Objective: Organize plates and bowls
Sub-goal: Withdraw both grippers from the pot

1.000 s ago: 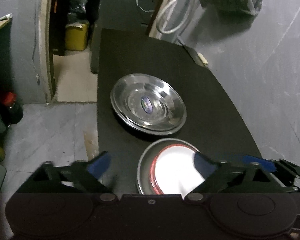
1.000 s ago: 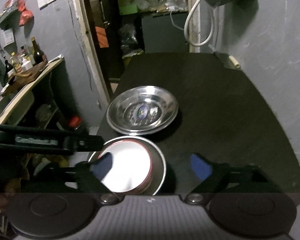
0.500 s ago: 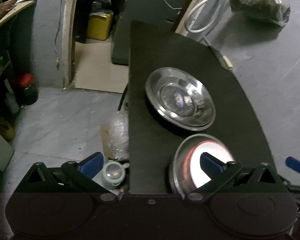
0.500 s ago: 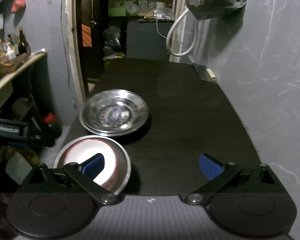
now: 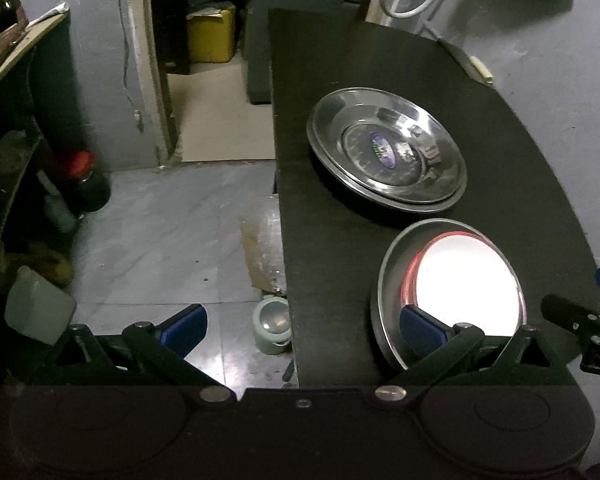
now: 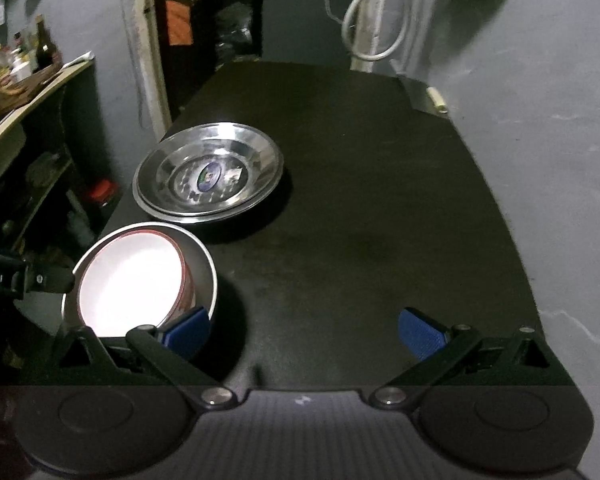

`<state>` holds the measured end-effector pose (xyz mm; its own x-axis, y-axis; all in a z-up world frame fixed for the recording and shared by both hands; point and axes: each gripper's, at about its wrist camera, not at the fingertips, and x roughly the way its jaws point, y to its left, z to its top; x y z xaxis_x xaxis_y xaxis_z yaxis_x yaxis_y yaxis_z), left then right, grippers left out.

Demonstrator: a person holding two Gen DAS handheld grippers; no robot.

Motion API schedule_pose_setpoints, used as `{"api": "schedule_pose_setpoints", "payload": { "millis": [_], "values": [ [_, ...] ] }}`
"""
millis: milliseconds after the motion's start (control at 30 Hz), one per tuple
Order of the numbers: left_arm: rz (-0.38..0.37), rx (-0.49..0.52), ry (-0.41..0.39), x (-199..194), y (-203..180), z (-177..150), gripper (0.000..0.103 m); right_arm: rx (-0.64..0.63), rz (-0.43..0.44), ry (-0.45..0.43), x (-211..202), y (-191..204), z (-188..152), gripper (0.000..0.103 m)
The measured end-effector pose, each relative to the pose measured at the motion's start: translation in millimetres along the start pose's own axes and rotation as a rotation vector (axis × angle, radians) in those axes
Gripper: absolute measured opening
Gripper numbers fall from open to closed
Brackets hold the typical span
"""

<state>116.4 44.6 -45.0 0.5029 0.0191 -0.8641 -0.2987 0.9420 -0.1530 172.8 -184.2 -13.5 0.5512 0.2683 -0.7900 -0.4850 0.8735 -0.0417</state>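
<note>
While both grippers are being held wide and empty, the layout is being read:
Left gripper: its right finger is being hung over the near rim of the nested bowls.
Right gripper: bowls lying off its left finger.
Nearer hand: left, judged.
Steel plates: stacked just beyond, on the black table.

Our left gripper has swung back toward the table since half a second ago, so the nested bowls at the near left edge fill more of its view. Our right gripper has drifted left and pulled slightly back; the steel plates now sit nearer its view's centre.
</note>
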Motion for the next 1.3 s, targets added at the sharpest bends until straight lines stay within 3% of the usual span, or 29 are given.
{"api": "schedule_pose_setpoints", "payload": {
  "millis": [333,633,933,1300],
  "values": [
    [0.084,-0.04,0.025,1,-7,3,0.102,-0.063,0.108,0.016,18,-13,14,0.103],
    [0.105,-0.017,0.052,-3,-9,1,0.102,-0.047,0.168,0.022,21,-19,10,0.103],
    [0.08,0.098,0.073,-1,-11,8,0.102,-0.019,0.147,0.047,18,-14,5,0.103],
    [-0.031,0.246,0.099,11,-5,21,0.102,-0.009,0.072,0.078,10,8,4,0.103]
  ]
}}
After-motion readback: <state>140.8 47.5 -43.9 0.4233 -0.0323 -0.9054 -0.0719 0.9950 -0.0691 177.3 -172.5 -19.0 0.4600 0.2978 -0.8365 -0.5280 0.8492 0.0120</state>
